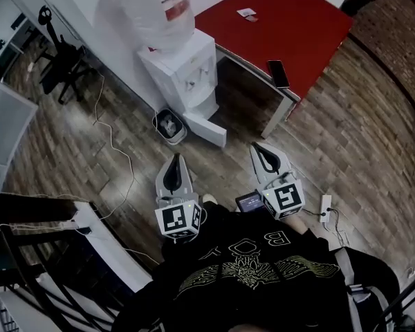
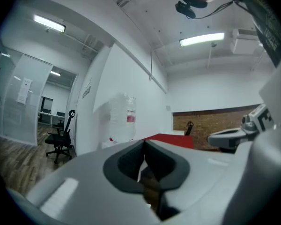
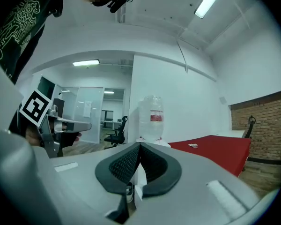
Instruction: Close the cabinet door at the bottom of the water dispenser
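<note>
Cabinet door (image 1: 207,131) hung open low on the water dispenser (image 1: 185,71), well ahead of left claw (image 1: 176,164) and right claw (image 1: 261,153), both pressed together and empty, so I'd guess approach stage, with a push on its face next.

A bin (image 1: 169,125) lies left of the water dispenser (image 1: 187,75), a table (image 1: 290,26) right.
</note>
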Motion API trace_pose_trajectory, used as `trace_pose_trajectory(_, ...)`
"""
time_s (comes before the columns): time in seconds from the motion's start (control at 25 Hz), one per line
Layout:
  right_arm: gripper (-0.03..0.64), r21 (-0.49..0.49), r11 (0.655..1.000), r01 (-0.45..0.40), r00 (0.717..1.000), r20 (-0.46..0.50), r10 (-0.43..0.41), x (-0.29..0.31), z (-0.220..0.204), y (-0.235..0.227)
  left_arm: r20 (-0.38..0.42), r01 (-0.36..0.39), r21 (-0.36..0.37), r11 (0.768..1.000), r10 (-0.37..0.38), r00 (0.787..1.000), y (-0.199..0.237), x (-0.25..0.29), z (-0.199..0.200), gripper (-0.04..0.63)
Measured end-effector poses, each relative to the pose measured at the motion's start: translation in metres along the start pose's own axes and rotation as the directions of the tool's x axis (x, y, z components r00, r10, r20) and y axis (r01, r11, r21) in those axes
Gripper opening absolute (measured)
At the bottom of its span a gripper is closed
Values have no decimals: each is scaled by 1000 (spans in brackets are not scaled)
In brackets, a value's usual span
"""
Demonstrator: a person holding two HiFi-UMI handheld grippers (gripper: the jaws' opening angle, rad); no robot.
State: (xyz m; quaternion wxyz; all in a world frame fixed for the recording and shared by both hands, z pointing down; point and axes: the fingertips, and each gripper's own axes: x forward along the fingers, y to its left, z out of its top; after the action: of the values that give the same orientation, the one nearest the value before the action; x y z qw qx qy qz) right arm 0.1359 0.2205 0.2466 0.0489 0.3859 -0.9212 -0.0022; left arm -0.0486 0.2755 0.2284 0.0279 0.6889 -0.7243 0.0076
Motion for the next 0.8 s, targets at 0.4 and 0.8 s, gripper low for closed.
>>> trace_pose_trajectory(0.4, -2, 39, 999, 14, 998, -58, -11, 64, -7, 8, -15, 18, -14, 1000, -19, 1000, 45, 46, 9, 6)
trace_pose_trajectory(0.8, -2, 25, 1000, 12, 994, -107, -9, 117, -20, 33, -54, 16, -33, 999, -17, 998, 105, 69, -7, 6)
